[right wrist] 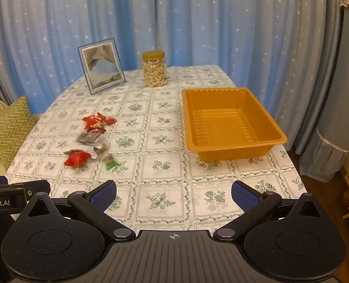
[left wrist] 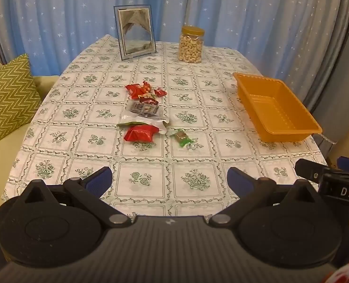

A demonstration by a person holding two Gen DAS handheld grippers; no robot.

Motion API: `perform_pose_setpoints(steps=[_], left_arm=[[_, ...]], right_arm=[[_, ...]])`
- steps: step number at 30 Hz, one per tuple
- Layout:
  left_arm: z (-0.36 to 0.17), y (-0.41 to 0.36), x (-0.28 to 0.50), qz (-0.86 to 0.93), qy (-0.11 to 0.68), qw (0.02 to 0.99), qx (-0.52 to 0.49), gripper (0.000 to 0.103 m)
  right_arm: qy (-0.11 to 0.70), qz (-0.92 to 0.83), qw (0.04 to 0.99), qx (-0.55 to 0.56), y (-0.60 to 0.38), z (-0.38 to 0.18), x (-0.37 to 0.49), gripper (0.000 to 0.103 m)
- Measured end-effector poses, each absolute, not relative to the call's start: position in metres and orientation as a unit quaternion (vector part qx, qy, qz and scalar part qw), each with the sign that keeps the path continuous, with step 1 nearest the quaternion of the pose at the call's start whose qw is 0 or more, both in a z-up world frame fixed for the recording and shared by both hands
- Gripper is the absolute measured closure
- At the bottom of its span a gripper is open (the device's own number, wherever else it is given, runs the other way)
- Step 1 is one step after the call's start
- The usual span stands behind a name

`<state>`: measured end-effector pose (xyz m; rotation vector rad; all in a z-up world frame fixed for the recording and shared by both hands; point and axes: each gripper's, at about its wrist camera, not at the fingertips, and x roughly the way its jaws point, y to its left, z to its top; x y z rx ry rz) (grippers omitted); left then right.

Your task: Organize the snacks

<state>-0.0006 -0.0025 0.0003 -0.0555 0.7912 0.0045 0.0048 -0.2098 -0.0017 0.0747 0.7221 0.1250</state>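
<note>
You've got warm, dim indoor light in both wrist views, yellowish cast over the tablecloth (left wrist: 151,165). Source isn't visible to you. Shadows are soft: a faint one beside the orange tray (right wrist: 231,122), ahead and right of your right gripper (right wrist: 173,195). Slight sheen on the tray floor, no hard glare. Strong fisheye: the curtain (left wrist: 221,11) folds bow, corners go black. Your left gripper (left wrist: 169,181) reads sharp; far snack wrappers (left wrist: 143,108) look soft, labels unreadable.

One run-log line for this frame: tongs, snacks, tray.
left tongs: open, empty | right tongs: open, empty | snack packets: loose pile on tablecloth, untouched | orange tray: empty, right of pile | phase: pre-grasp
</note>
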Motion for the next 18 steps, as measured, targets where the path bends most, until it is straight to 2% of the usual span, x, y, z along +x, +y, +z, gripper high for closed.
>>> perform_pose_setpoints(steps=[18], left_arm=[[0.0044,-0.0022,-0.0016,-0.005,0.377,0.926,-0.037,0.000]], right_arm=[[0.351,0.057,0.934,0.035,-0.2097,-0.0024,0.0045,0.000]])
